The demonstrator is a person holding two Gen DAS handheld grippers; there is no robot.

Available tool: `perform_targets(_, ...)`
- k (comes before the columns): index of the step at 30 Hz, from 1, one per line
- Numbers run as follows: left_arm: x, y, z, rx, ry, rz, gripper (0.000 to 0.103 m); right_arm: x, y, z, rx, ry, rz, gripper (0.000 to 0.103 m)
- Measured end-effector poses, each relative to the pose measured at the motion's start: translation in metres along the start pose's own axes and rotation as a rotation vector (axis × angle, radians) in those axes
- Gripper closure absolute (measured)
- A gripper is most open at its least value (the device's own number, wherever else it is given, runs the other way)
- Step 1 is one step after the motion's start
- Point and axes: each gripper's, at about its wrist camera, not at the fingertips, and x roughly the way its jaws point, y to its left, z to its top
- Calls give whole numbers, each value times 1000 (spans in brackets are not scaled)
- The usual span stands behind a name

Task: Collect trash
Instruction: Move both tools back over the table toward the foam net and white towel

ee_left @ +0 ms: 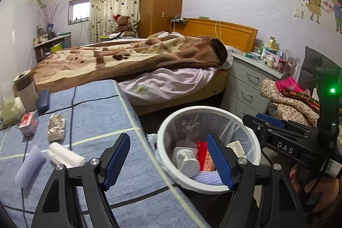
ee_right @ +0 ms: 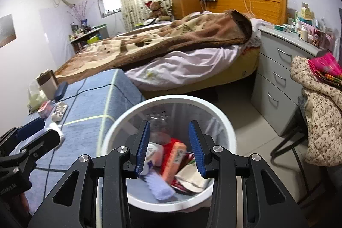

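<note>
A white-rimmed waste bin [ee_left: 163, 138] stands on the floor beside the blue-covered table [ee_left: 96, 112]. It holds a white jar [ee_left: 186, 158], a red box [ee_right: 174, 153], paper and a blurred pale purple wrapper [ee_right: 160, 187]. My right gripper [ee_right: 170, 123] hovers over the bin mouth, open, with nothing between its pads. My left gripper [ee_left: 167, 137] is open and empty above the table's edge. On the table lie a pale purple wrapper [ee_left: 28, 166], a white tissue roll [ee_left: 65, 155], a crumpled wrapper [ee_left: 56, 126] and a small pink box [ee_left: 28, 123].
A dark blue case [ee_left: 43, 99], a paper bag [ee_left: 24, 87] and a black cable [ee_left: 72, 104] sit further back on the table. Beyond it are a bed [ee_left: 149, 57], grey drawers [ee_right: 275, 78] and a chair piled with clothes [ee_right: 320, 121].
</note>
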Motion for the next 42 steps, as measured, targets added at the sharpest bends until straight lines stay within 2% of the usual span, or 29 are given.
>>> perform_targets(4, -14, 13, -2, -13, -17, 27, 29, -4, 13, 0, -20, -18, 26, 63)
perform_targets(8, -26, 29, -5, -34, -27, 55, 29, -5, 26, 0, -39, -28, 59, 53)
perform_targets(24, -67, 117, -25, -136, -38, 203, 29, 2, 94, -7, -146, -38, 176, 47)
perform_targets(34, -84, 168, -37, -185, -27, 291, 29, 21, 134, -9, -214, 21, 263, 46)
perform_targets(37, -86, 184, -43, -198, -13, 319, 24, 29, 147, -12, -239, 46, 292, 45)
perform_targets(39, -86, 198, -47, -219, -1, 334, 23, 35, 155, -14, -255, 64, 300, 37)
perform_targets(42, -83, 212, -52, -229, 22, 346, 23, 44, 166, -17, -278, 92, 316, 35)
